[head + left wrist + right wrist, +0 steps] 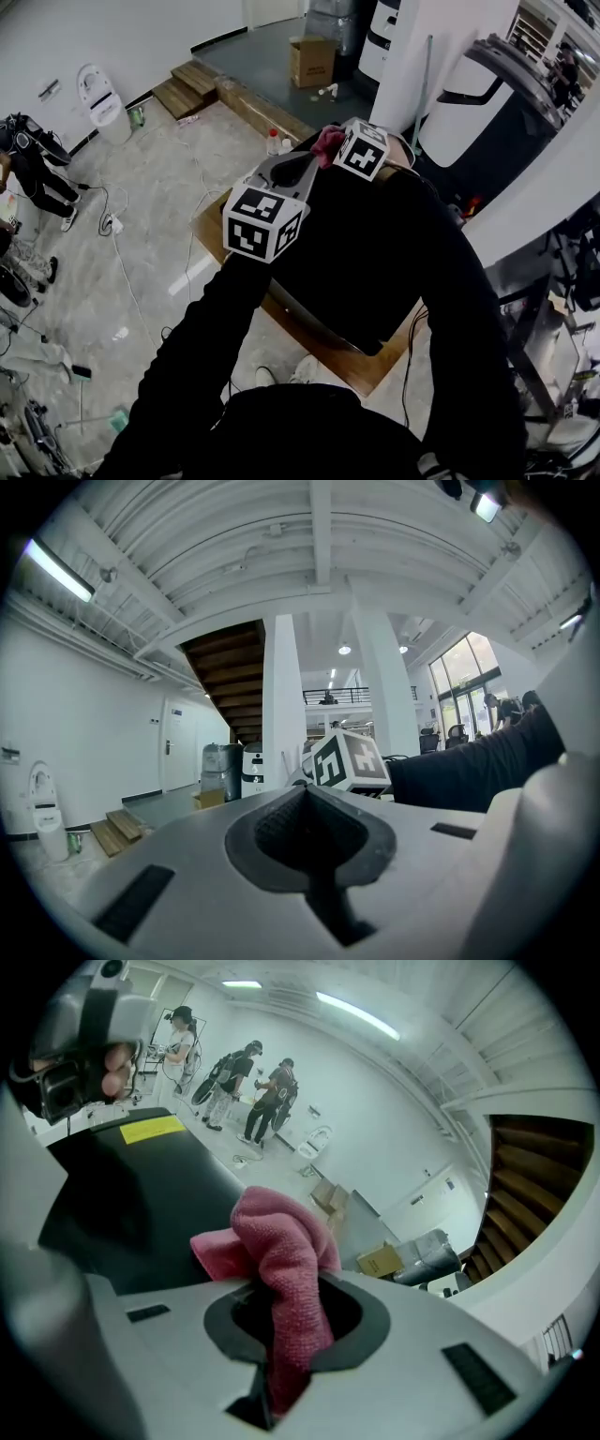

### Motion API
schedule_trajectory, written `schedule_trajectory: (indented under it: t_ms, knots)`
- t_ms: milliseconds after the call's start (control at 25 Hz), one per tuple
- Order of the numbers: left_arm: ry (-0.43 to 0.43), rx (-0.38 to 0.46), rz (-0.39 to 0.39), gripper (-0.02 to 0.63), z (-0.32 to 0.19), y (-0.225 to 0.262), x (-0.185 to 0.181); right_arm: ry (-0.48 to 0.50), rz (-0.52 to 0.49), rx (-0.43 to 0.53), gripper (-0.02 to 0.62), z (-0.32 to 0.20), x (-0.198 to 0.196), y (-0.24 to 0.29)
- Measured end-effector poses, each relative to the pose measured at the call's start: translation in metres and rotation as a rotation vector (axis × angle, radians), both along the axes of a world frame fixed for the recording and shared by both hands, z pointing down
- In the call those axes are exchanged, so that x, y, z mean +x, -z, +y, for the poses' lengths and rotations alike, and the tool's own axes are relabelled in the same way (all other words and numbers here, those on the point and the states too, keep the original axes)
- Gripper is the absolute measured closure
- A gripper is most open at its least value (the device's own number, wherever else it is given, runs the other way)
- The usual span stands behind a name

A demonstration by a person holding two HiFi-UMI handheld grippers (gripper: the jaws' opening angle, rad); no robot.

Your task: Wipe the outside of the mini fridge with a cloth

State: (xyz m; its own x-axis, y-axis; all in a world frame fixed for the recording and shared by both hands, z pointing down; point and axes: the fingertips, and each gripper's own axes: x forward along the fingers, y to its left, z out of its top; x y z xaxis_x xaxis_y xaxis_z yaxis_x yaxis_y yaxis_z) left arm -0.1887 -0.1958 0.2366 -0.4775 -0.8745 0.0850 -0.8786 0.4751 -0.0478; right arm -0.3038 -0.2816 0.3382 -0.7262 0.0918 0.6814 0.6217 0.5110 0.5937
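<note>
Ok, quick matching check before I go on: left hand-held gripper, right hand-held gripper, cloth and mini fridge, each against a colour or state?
1. left hand-held gripper
2. right hand-held gripper
3. cloth
4. mini fridge

A. pink
B. shut, nothing between the jaws
C. black
D. shut on the cloth

Pairs: 1-B, 2-D, 3-A, 4-C.

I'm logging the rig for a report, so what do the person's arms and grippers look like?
Both arms wear black long sleeves. The left gripper and right gripper have pale grey moulded jaws with dark textured pads. Each carries a white cube printed with black square markers.
</note>
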Motion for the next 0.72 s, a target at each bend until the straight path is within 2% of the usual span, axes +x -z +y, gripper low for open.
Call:
schedule_trajectory:
  t_ms: [320, 720]
  knots:
    - [0.003, -0.018, 0.022, 0.600, 0.004, -0.014, -0.002, 0.003, 0.061, -0.022, 0.541, 0.001, 0.009, -0.013]
    - [-0.073, -0.012, 0.018, 0.600, -0.009, -0.015, 0.031, -0.059, 0.083, -0.007, 0.541, -0.025, 0.075, -0.016]
